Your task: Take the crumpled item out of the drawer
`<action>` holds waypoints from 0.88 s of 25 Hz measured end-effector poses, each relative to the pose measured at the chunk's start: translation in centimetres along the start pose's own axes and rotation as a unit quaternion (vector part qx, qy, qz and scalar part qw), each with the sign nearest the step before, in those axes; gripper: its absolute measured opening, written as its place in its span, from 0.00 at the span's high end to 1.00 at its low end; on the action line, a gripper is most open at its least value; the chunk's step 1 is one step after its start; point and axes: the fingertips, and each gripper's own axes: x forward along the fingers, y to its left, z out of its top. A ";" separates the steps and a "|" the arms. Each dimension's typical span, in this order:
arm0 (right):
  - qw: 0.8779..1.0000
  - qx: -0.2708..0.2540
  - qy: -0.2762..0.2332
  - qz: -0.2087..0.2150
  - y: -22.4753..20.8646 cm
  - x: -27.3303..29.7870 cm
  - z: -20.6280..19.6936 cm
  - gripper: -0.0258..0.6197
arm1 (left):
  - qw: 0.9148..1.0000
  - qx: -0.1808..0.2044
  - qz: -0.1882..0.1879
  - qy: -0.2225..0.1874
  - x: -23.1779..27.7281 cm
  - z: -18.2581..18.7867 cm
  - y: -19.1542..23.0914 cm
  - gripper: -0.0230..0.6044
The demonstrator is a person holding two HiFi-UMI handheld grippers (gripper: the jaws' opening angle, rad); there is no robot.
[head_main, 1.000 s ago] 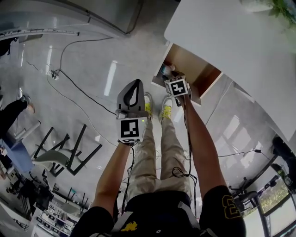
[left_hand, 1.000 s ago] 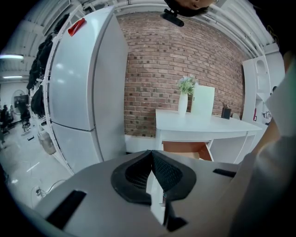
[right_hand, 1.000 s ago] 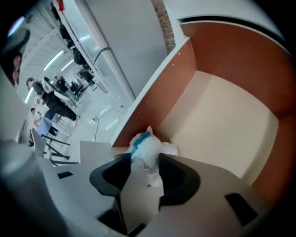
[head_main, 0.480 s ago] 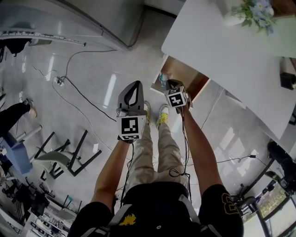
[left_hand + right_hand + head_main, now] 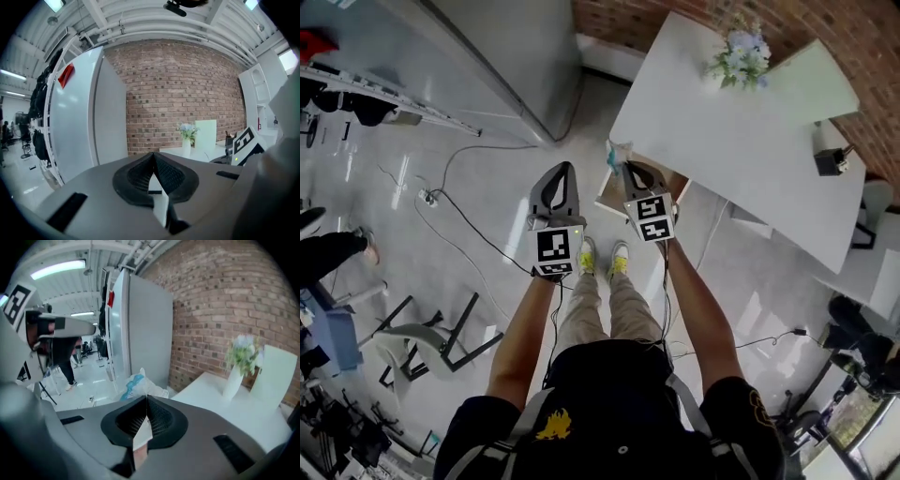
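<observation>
Grasping crumpled item (image 5: 143,386) in right gripper (image 5: 146,398) fingers, long axis upward, left gripper (image 5: 153,155) clenched

The head camera is looking steeply down from above the person, taking in the floor (image 5: 487,169) and the table (image 5: 750,141) at far right. The left gripper (image 5: 153,157) camera is riding close behind its shut jaws, facing almost level toward the brick wall (image 5: 187,84). The right gripper (image 5: 144,399) camera is sitting equally near its jaws, angling slightly downward. All three views are sharing the fridge (image 5: 487,56), table and flowers (image 5: 736,52); head and right gripper views are sharing the crumpled item (image 5: 614,153) at those jaws' tip.
</observation>
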 end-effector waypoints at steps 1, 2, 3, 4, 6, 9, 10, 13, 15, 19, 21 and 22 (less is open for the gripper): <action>1.000 -0.004 -0.025 -0.005 -0.3 -1.1 2.8 0.91 | 1.000 0.003 0.000 -0.011 0.0 1.6 0.1 0.93; 0.999 -0.008 -0.050 -0.011 -0.6 -2.3 5.5 0.91 | 1.000 0.006 0.000 -0.021 -0.1 3.1 0.1 0.93; 0.997 -0.010 -0.073 -0.016 -0.8 -3.8 7.9 0.91 | 1.000 0.006 -0.001 -0.029 -0.4 4.5 -0.1 0.93; 0.995 -0.012 -0.096 -0.022 -0.9 -5.4 10.2 0.91 | 0.999 0.006 -0.001 -0.037 -0.8 5.9 -0.3 0.93; 0.989 -0.018 -0.140 -0.034 -1.1 -8.8 14.5 0.91 | 0.999 0.004 -0.001 -0.054 -1.5 8.7 -0.6 0.93; 0.977 -0.033 -0.202 -0.058 -2.0 -13.0 19.9 0.91 | 0.996 0.003 0.003 -0.091 -1.8 13.1 -0.4 0.93; 0.973 -0.034 -0.221 -0.065 -2.0 -14.5 21.2 0.91 | 0.995 0.001 0.002 -0.097 -2.1 14.2 -0.5 0.93; 0.961 -0.032 -0.263 -0.079 -1.5 -19.1 23.8 0.91 | 0.994 -0.003 -0.005 -0.107 -4.0 17.0 -1.1 0.93; 0.955 -0.033 -0.281 -0.091 -1.1 -21.5 25.0 0.91 | 0.993 -0.001 -0.011 -0.118 -5.0 18.5 -1.3 0.93; 0.945 -0.047 -0.302 -0.116 -0.3 -24.5 26.5 0.91 | 0.990 0.010 -0.023 -0.139 -5.9 20.8 -1.4 0.93; 0.942 -0.044 -0.309 -0.121 -0.1 -25.5 26.7 0.91 | 0.989 0.013 -0.029 -0.144 -6.0 21.4 -1.8 0.93; 0.942 -0.041 -0.311 -0.122 0.0 -25.8 26.7 0.91 | 0.989 0.014 -0.032 -0.145 -6.1 21.6 -2.0 0.93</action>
